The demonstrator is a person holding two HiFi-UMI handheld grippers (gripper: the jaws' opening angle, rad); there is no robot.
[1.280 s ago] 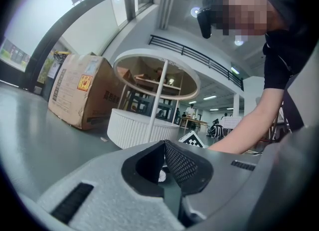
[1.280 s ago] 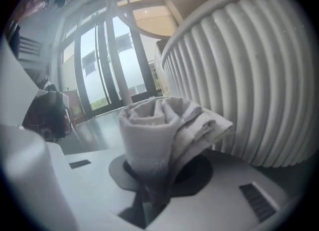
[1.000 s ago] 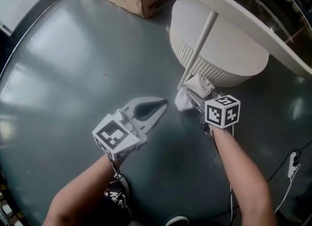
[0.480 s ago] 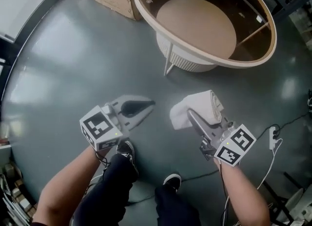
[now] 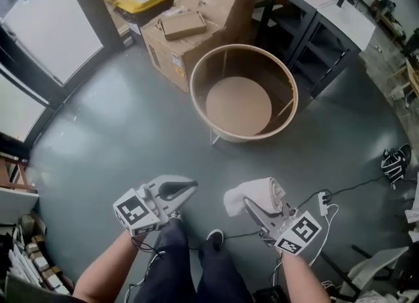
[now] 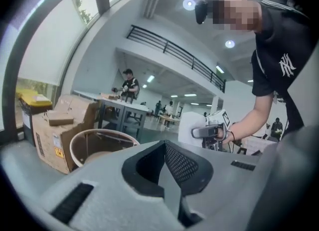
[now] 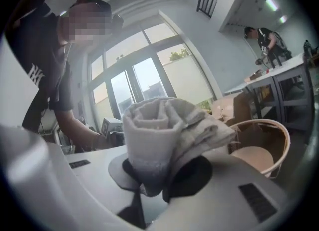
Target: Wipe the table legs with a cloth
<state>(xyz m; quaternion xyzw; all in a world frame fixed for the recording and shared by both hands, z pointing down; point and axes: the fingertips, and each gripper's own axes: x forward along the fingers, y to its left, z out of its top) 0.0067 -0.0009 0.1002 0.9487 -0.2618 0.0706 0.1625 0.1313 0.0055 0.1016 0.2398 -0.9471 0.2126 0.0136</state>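
Cloth (image 7: 167,137) betw. right gripper (image 7: 152,195) jaws

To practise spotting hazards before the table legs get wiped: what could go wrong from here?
The cloth is a loose roll pinched only at its base by the right claw; it could unroll or slip out. A power strip lies close to the person's shoe: a trip risk.

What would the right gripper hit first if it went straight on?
Probably nothing near: the right gripper, shut on the cloth, aims left of the table, toward far windows.
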